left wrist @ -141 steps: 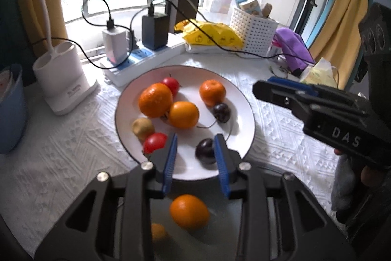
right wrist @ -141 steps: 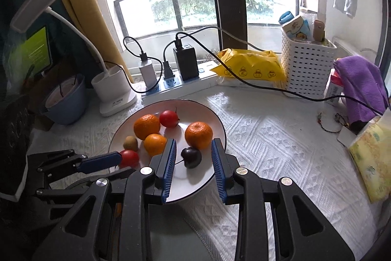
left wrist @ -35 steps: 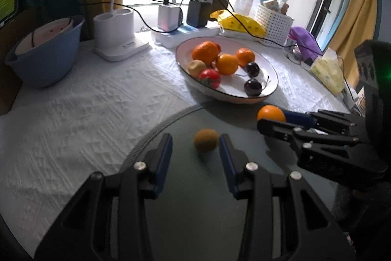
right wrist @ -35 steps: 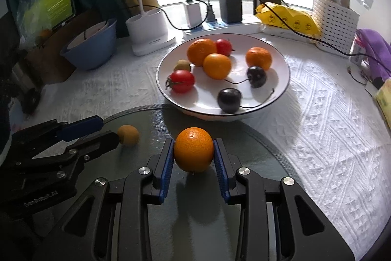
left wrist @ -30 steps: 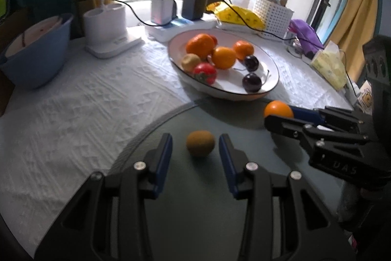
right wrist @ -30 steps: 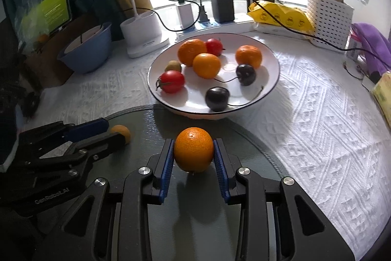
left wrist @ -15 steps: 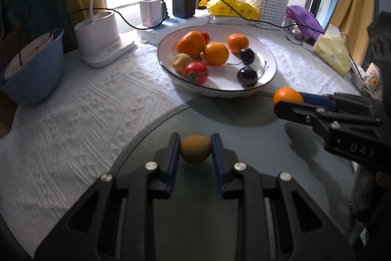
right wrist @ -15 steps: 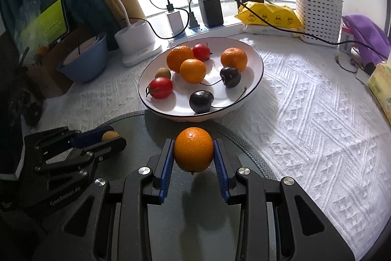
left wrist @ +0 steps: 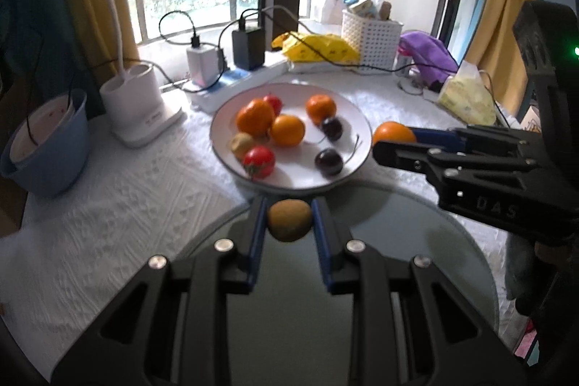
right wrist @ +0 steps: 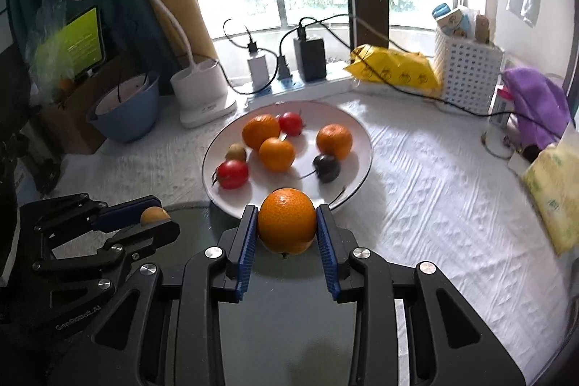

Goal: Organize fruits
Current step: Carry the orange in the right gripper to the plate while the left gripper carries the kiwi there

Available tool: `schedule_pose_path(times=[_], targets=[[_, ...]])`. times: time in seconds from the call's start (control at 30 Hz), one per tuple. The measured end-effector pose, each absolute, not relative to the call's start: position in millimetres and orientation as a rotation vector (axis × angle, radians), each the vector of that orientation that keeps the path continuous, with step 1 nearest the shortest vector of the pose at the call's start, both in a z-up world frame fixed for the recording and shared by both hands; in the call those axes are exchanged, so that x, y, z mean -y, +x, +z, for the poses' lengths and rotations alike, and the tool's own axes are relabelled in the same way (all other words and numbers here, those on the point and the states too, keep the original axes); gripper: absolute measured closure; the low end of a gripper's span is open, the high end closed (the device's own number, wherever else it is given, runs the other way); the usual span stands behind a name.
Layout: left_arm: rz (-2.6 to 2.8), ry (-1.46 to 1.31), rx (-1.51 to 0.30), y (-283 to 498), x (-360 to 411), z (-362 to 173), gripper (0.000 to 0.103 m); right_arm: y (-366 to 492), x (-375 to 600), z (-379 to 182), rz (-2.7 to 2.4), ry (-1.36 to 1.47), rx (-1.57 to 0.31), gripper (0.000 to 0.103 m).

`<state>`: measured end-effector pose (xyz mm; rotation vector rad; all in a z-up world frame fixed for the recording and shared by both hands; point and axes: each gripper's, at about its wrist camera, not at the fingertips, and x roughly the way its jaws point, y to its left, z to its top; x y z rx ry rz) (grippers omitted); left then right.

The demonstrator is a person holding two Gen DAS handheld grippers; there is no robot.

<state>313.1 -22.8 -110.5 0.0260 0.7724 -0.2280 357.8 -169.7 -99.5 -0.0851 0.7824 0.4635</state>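
My left gripper (left wrist: 289, 223) is shut on a small brown kiwi (left wrist: 289, 220), held above the dark round glass mat (left wrist: 398, 241). My right gripper (right wrist: 287, 227) is shut on an orange (right wrist: 287, 221), lifted just in front of the white plate (right wrist: 356, 132). That plate (left wrist: 356, 118) holds several fruits: oranges, red tomatoes, dark cherries and another kiwi. In the left wrist view the right gripper (left wrist: 394, 141) with its orange (left wrist: 392, 132) hangs at the plate's right rim. In the right wrist view the left gripper (right wrist: 159, 217) shows at lower left with the kiwi (right wrist: 153, 214).
A white textured cloth (right wrist: 434, 187) covers the table. Behind the plate lie a power strip with chargers (right wrist: 289, 75), a white lamp base (right wrist: 201, 89), a blue bowl (right wrist: 125, 107), a yellow packet (right wrist: 394, 69), a white basket (right wrist: 466, 71) and a purple cloth (right wrist: 535, 100).
The left gripper's jaws closed on the kiwi and lifted it off the glass mat. Both grippers rose and came nearer the plate, the right one still holding its orange.
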Motion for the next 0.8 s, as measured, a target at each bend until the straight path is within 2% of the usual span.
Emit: schedule_pose_path(times=[0.4, 0.8], targets=[[-0.266, 0.031, -0.764, 344, 42, -110, 0.076, 384, 181, -98, 0.436, -0.089, -0.777, 0.069], [-0.271, 0.015, -0.799, 371, 45, -127, 0.076, 410, 179, -121, 0.448, -0.081, -0.825, 0.069]])
